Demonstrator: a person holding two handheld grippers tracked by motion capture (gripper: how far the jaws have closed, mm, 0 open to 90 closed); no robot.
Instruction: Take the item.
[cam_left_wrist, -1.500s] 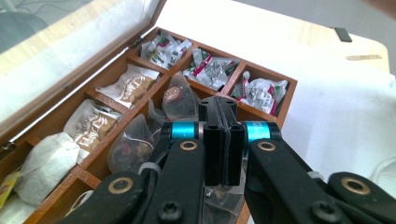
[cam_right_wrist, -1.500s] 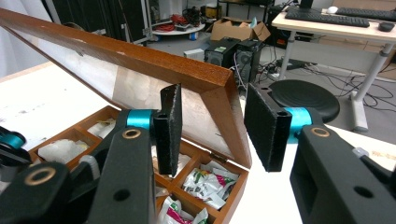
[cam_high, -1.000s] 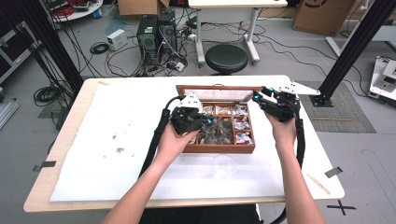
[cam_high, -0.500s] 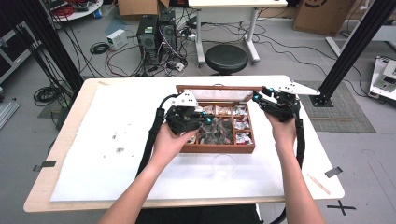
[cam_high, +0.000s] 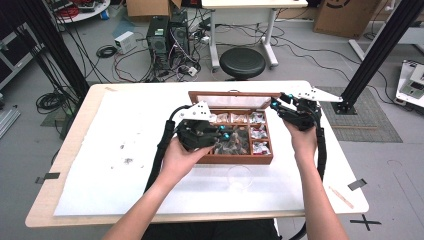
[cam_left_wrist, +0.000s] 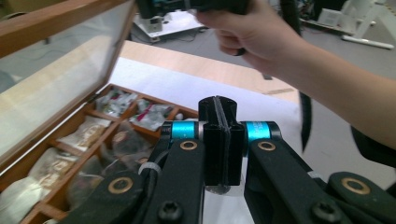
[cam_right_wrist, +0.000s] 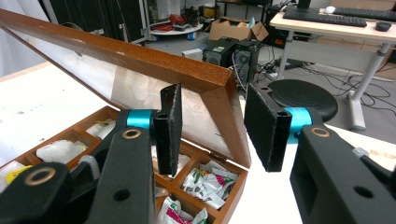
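Observation:
A wooden compartment box (cam_high: 235, 160) full of sachets (cam_high: 260, 135) stands mid-table, its glass lid (cam_high: 232, 93) raised at the back. My left gripper (cam_high: 227, 134) hovers over the box's left compartments; in its own view the gripper (cam_left_wrist: 219, 135) is shut with nothing between the pads, above the sachets (cam_left_wrist: 116, 100) and beside the lid (cam_left_wrist: 56, 18). My right gripper (cam_high: 276, 107) is at the lid's right corner. In its view the gripper (cam_right_wrist: 212, 109) stands open astride the wooden lid frame (cam_right_wrist: 116, 51); whether a pad touches the frame I cannot tell.
A white sheet (cam_high: 125, 150) covers the table. A clear round item (cam_high: 239, 176) lies on it just in front of the box. A black stool (cam_high: 242, 62) and a black frame post (cam_high: 370, 55) stand beyond the table. The right hand (cam_left_wrist: 261, 32) crosses the left gripper view.
My left gripper has risen slightly over the box and drifted a little leftward. The right gripper and the lid have stayed put.

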